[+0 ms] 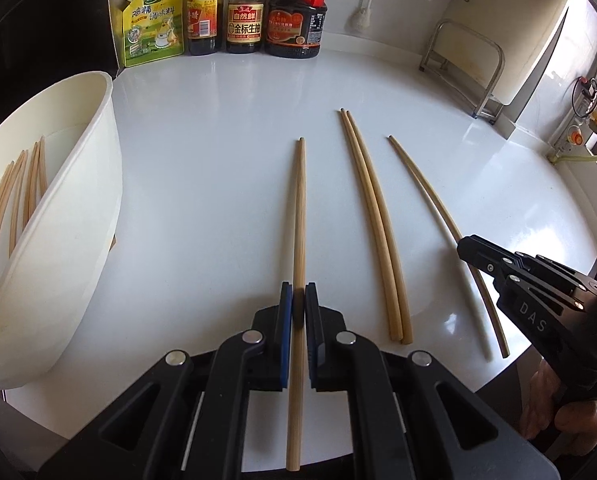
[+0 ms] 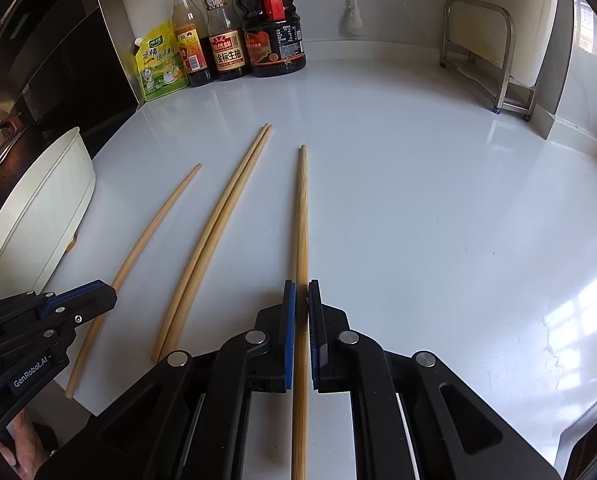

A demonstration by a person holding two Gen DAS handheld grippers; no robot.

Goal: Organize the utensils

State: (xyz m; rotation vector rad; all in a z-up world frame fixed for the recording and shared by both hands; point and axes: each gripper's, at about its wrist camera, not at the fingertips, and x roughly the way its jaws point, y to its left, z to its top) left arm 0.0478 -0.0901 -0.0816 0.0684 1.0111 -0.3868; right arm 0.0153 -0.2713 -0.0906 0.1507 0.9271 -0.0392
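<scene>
My left gripper (image 1: 298, 304) is shut on a wooden chopstick (image 1: 299, 216) that points away along the white counter. My right gripper (image 2: 301, 308) is shut on another chopstick (image 2: 301, 216). Between them a pair of chopsticks (image 1: 372, 216) lies side by side on the counter; it also shows in the right wrist view (image 2: 214, 224). The left gripper (image 2: 78, 300) and its chopstick (image 2: 138, 248) show at the left of the right wrist view. The right gripper (image 1: 498, 256) and its chopstick (image 1: 430, 196) show at the right of the left wrist view.
A white tub (image 1: 90, 216) at the left holds several chopsticks (image 1: 14, 192); it also shows in the right wrist view (image 2: 46, 216). Sauce bottles (image 1: 244, 12) and a yellow seasoning pouch (image 1: 152, 24) stand at the back wall. A metal rack (image 1: 486, 64) stands back right.
</scene>
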